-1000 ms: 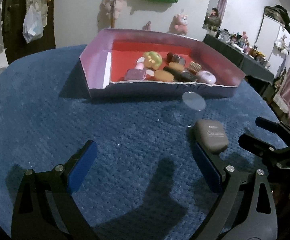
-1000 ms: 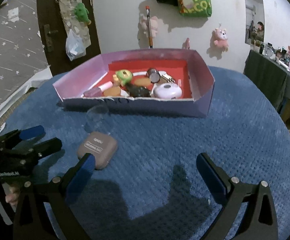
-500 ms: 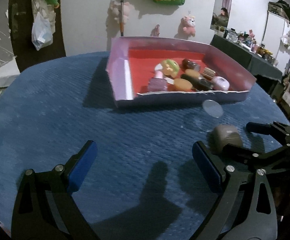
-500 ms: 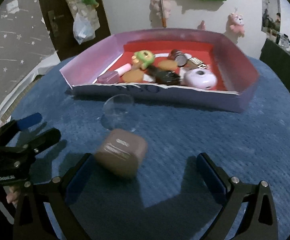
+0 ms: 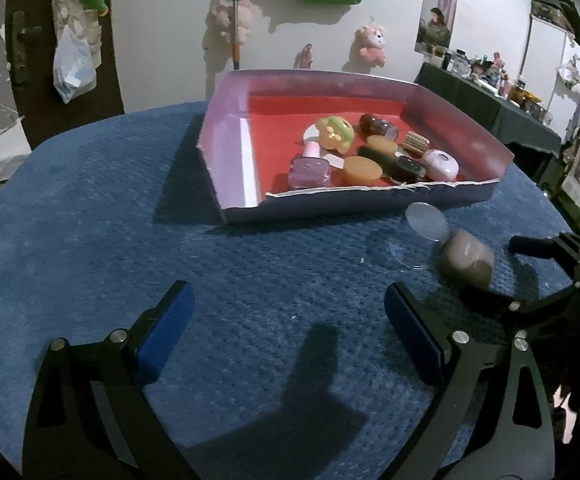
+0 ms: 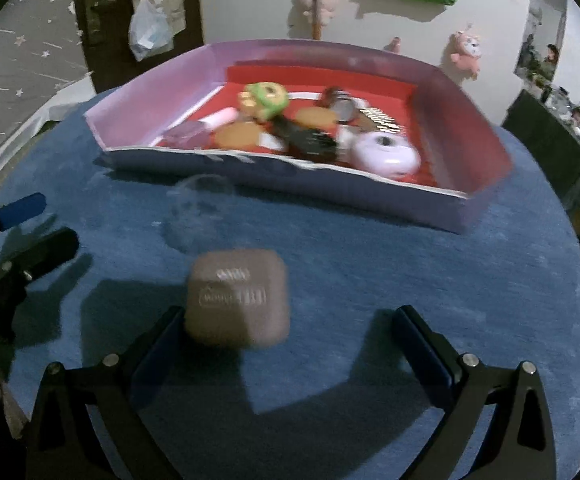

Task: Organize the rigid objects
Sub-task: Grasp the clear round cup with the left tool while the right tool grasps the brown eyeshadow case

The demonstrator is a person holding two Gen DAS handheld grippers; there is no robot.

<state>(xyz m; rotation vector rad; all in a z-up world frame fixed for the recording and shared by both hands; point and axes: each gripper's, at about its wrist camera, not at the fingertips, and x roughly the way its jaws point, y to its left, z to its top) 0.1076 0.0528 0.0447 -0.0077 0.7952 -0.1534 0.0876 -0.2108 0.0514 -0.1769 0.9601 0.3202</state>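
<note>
A brown rounded case [image 6: 238, 298] lies on the blue cloth, just ahead of my right gripper [image 6: 290, 340], close to its left finger; the jaws are wide open around nothing. The case also shows in the left wrist view [image 5: 466, 256], between the right gripper's fingers [image 5: 538, 246]. A clear plastic lid [image 5: 426, 220] lies beside it, faint in the right wrist view [image 6: 202, 204]. The pink box with red floor [image 5: 230, 128] holds several small objects. My left gripper [image 5: 286, 328] is open and empty over bare cloth, seen at left in the right wrist view [image 6: 26, 224].
The round table's blue cloth [image 5: 90, 220] drops off at its edges. A dark side table with bottles [image 5: 490, 92] stands at far right. Plush toys hang on the wall [image 5: 374, 44] behind the box [image 6: 466, 212].
My right gripper has moved forward and left toward the brown case, which now sits just ahead of its left finger. My left gripper has swung left, so the box appears further right.
</note>
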